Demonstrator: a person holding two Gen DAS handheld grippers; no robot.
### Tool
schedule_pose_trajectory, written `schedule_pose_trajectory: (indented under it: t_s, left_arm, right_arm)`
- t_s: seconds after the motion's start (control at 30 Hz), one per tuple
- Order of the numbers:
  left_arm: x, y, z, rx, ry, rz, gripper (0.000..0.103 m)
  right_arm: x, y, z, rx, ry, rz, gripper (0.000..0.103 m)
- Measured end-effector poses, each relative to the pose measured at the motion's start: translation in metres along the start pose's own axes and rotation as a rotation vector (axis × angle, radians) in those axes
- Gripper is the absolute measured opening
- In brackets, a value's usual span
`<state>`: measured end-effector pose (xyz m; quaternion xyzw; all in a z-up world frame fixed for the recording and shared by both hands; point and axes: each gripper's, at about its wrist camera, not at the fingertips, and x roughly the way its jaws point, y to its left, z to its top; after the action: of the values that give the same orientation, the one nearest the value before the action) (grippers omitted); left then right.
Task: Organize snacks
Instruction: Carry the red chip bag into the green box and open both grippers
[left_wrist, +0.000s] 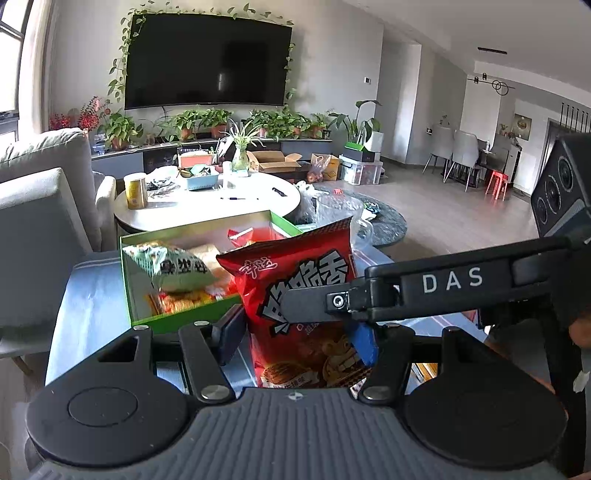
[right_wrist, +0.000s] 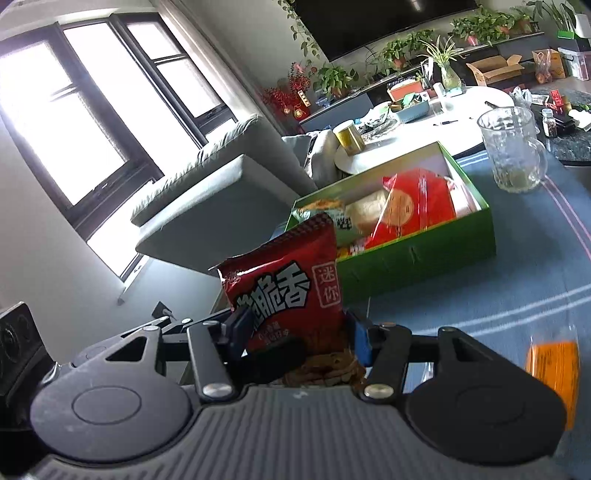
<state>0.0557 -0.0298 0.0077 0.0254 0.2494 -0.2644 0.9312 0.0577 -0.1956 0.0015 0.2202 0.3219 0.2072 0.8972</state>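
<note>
Blue striped tablecloth (right_wrist: 480, 295) in a living room, with a television and potted plants along the far wall.

Object in hand: red snack bag (right_wrist: 291, 295). It stands upright between the fingers of the right tongs (right_wrist: 299, 332), whose jaws are pressed together as far as they go, pinching the bag's lower half. The sealed top edge rises above the fingertips.

The left tongs (left_wrist: 299, 332) bracket the same bag from the other side. In the left wrist view the bag fills the gap between the two pads, and one finger of the right tongs crosses in front of it. Whether the left pads actually press on the wrapper cannot be told — they sit at its edges, partly spread.

Green box (left_wrist: 177, 321): just beyond the fingertips of both tongs, open-topped and already holding several packets, a pale green one nearest the left tongs and a large red one further off. A glass mug (right_wrist: 513, 155) stands past the box, to the right of the right tongs. An orange packet (right_wrist: 552, 362) lies on the cloth close by the right tongs' right side.

Judged step: carrying the red bag to the box, with the bag not yet over the rim.

Next move calls for carrying the bag forward over the near wall and picking a gap among the packets — the far end looks freest. The bag is then lowered and both sets of jaws spread, so that neither drags it back out.
</note>
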Motion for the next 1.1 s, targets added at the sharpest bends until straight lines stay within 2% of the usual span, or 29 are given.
schedule_pose_trajectory:
  t_s: [0.23,0.47,0.87,1.1]
  left_arm:
    - [0.022,0.017,0.029,-0.021,-0.039,-0.009,0.057]
    - [0.053,0.027,0.054,-0.01,-0.07,0.026,0.061]
    - [0.12,0.053,0.065,-0.017,-0.021,0.058,0.061]
    - [0.15,0.07,0.073,-0.076,-0.022,0.072,0.061]
  right_arm:
    - [0.014,-0.008,0.029,0.015,-0.047,0.012,0.049]
    - [0.036,-0.017,0.063,0.018,-0.081,0.028,0.049]
    - [0.089,-0.045,0.088,0.069,-0.053,0.012,0.05]
    - [0.113,-0.056,0.104,0.081,-0.046,-0.007,0.05]
